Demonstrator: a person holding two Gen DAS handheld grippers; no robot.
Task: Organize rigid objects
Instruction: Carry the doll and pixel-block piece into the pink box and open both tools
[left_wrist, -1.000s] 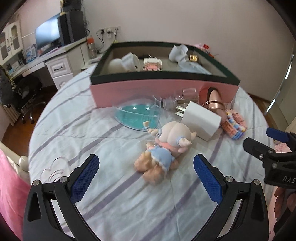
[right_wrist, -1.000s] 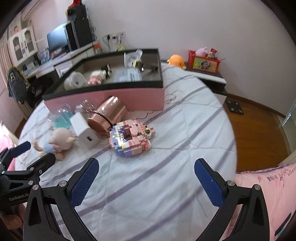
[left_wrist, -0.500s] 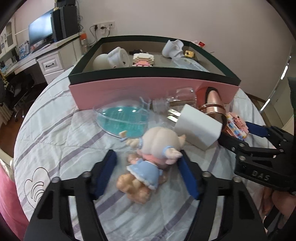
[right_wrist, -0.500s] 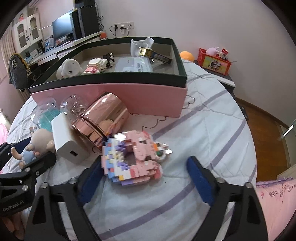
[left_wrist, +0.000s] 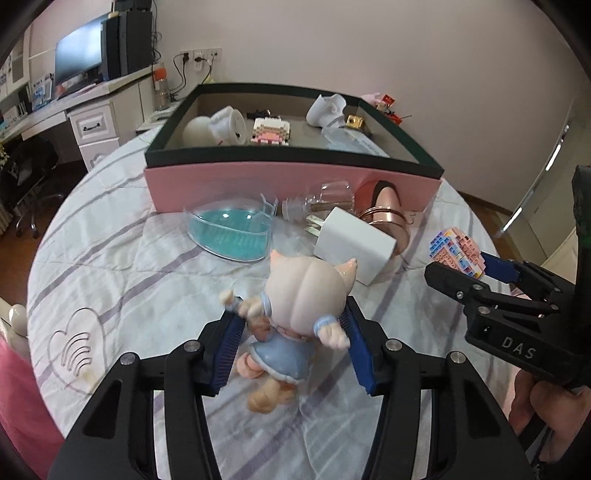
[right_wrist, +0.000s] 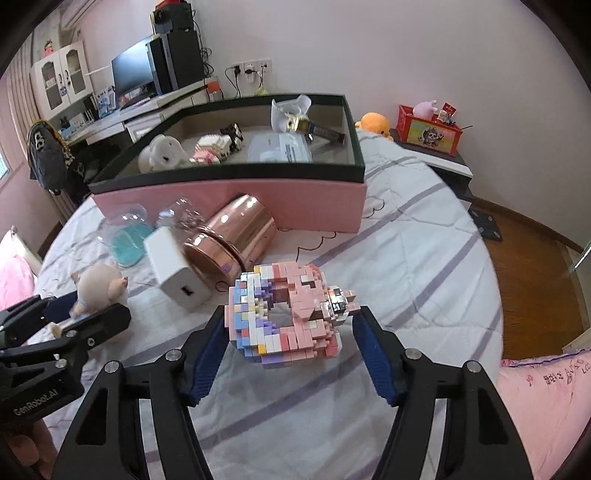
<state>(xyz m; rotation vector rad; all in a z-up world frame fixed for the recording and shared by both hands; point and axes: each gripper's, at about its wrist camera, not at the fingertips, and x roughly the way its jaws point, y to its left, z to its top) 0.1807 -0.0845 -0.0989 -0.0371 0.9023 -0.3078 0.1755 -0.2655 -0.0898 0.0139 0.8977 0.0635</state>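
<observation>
My left gripper (left_wrist: 291, 343) is clamped on the little pig doll (left_wrist: 295, 310), blue pads squeezing it at both sides around the shoulders. The jaws have just been closing in, and now the doll sits right between them, head toward the box, legs hanging down toward me over the striped sheet (left_wrist: 110, 258).

My right gripper (right_wrist: 291, 343) has the pastel brick donut (right_wrist: 284, 314) between its pads. Those jaws have been closing too; the left pad is up against the bricks, and the right pad looks to be touching the small silvery bit sticking out on that side, so I'd call it gripped. The donut looks raised a bit off the sheet, though I can't say for sure.

Just behind the doll there's a white charger block (left_wrist: 351, 243), and right beside that a rose-gold tin (right_wrist: 232, 236) lying on its side. A clear heart-shaped dish with a teal bottom (left_wrist: 232, 232) and a clear glass bottle (left_wrist: 325, 203) lie up against the pink box (left_wrist: 288, 184). The box has a dark green rim and already holds a white plush (right_wrist: 162, 151), a small brick figure (left_wrist: 271, 131), some white packaging and a flat clear pouch.
</observation>
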